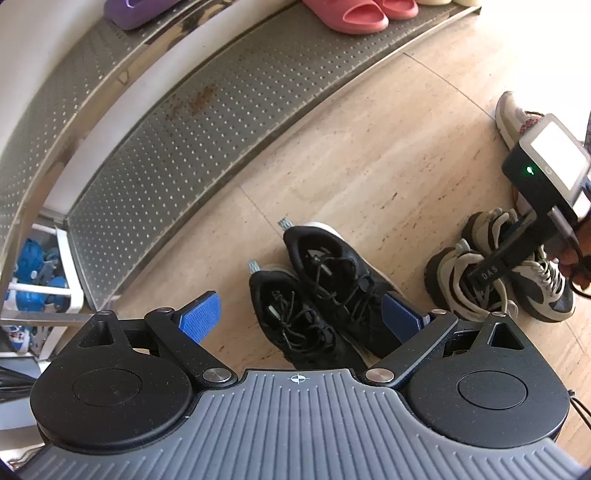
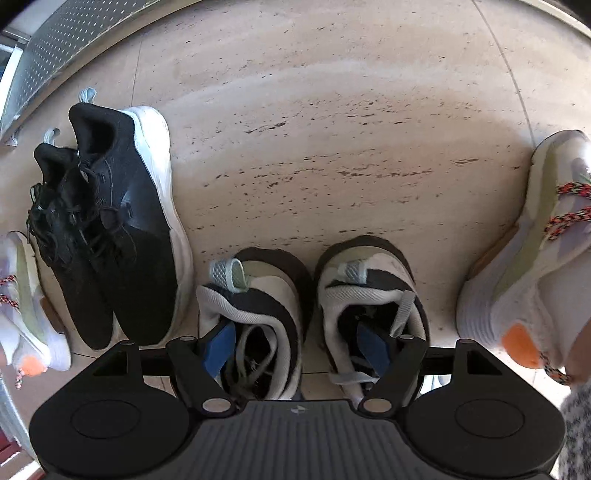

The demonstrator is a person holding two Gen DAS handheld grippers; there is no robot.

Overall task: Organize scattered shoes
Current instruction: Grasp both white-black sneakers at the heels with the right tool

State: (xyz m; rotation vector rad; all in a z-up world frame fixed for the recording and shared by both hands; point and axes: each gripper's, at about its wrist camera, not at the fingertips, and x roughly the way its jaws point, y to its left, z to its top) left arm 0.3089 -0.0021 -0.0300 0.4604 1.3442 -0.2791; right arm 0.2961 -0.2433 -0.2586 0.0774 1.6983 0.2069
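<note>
Left gripper [image 1: 301,317]: points steeply down, jaws spread wide, nothing between the pads. Right gripper [image 2: 301,343]: points steeply down, jaws apart, one blue pad inside each shoe opening.

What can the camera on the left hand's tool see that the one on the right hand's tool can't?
Only the left view shows the pink slippers and a purple shoe on the metal shoe rack, and the right gripper from outside, reaching into the grey and white sneakers.

Only the right view shows that gripper's blue fingers, one inside each sneaker opening, and a white shoe with orange trim.

Both show the black sneakers side by side on the tiled floor, and a piece of the rack.
</note>
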